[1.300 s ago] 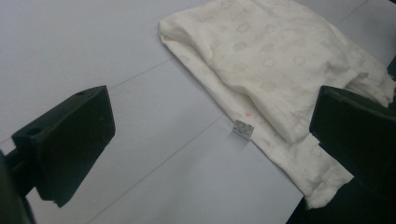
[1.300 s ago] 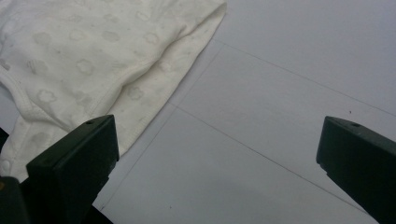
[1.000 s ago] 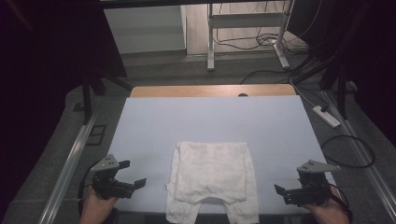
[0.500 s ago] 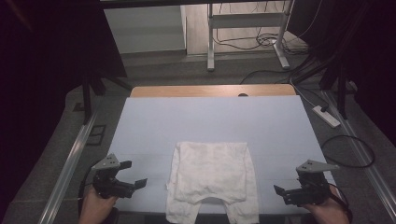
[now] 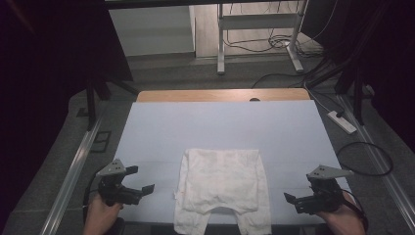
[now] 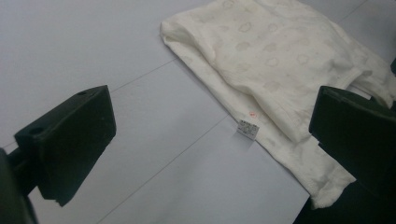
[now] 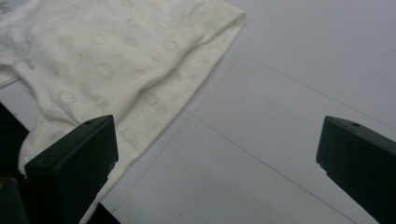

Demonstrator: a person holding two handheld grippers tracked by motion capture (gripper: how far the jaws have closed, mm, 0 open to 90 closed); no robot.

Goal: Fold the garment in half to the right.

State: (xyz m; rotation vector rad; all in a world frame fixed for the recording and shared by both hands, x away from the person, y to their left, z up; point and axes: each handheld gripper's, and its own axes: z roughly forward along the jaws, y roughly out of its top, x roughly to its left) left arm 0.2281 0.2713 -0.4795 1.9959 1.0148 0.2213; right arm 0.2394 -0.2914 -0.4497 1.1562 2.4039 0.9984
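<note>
Counter (image 5: 220,127): a pale blue-white sheet covers the top, with a strip of bare wood along the far edge. Thin seam lines cross the sheet; the left claw view and the right claw view both show them running past the cloth.

Cloth (image 5: 222,188): a cream garment with two short legs lies flat at the near middle of the counter, between the two claws. The waist end points away from the person. The leg ends reach the near edge, and one hem hangs just over it. The fabric carries a faint pattern of round motifs. The left claw view shows the top layer lying slightly off the layer beneath along one side.

Left claw (image 5: 142,186): held in the person's left hand (image 5: 100,218) at the near left corner of the counter, pointing toward the cloth, apart from it. Jaws spread wide, nothing between them.

Right claw (image 5: 292,201): held in the right hand (image 5: 345,220) at the near right corner, pointing toward the cloth, apart from it. Jaws spread wide, nothing between them.

Label (image 6: 248,129): a small white tag at the side seam of the cloth, lying flat on the sheet.
</note>
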